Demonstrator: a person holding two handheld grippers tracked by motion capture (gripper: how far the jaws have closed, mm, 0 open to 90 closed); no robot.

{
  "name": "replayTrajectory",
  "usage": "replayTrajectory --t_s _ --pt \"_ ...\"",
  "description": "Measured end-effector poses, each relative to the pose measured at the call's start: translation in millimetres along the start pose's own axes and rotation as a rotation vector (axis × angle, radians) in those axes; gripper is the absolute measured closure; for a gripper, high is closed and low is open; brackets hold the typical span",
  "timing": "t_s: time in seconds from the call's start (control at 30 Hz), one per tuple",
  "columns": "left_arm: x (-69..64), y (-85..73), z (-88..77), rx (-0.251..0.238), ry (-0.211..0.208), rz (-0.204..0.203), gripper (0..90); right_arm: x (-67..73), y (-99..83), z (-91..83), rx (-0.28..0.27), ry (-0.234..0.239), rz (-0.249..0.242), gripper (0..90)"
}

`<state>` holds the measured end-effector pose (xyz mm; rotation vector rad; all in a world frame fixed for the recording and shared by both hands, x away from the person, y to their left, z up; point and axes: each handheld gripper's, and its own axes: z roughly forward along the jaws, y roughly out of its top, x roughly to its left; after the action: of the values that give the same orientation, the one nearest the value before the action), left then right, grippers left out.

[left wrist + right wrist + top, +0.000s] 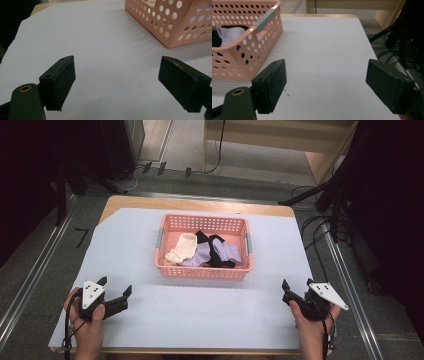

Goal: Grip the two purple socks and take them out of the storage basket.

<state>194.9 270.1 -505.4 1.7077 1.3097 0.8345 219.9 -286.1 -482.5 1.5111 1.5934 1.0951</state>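
Hands come in from the bottom edge of the high view, one at each near corner of the table [150, 220], each wrapped around a hand-held gripper. The left hand [89, 322] holds the left gripper [116, 287] low over the white sheet, jaws aimed forward and slightly inward toward the pink basket [202, 271]. The right hand [309, 317] holds the right gripper [296, 283] in a mirrored pose, its grey plate tilted outward.

In the left gripper view the left gripper [117, 80] has its two black jaws spread wide, with bare white surface between them and nothing held or touched; the basket's perforated corner [172, 22] lies ahead and to one side, well apart from the pads. In the right gripper view the right gripper [325, 82] is likewise released, jaws wide and empty, the basket [244, 47] near its left jaw but not touching.

The basket sits at the table's middle, between and beyond both grippers. Inside lie socks: a cream one [181, 247], a lilac one [200, 255] and a black one [216, 252], piled together.
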Motion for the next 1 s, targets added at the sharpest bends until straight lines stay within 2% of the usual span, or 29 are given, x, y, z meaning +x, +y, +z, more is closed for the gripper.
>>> replayTrajectory --t_s 0.17,0.43,0.7,1.0 --pt "0.4 0.4 -0.2 0.01 0.001 -0.002 14.8 13.0 8.2 9.6 0.002 0.03 -0.005 18.1" --pt "0.9 0.1 -0.4 0.004 0.0 -0.011 14.8 33.6 20.5 24.9 0.004 0.051 -0.002 20.2" --pt "1.2 0.1 -0.3 0.004 -0.003 -0.011 14.8 48.3 25.4 33.6 0.009 0.075 -0.009 20.6" --pt "1.1 0.2 0.1 0.007 -0.007 -0.006 14.8 67.7 39.9 41.0 0.008 0.105 -0.019 22.0"
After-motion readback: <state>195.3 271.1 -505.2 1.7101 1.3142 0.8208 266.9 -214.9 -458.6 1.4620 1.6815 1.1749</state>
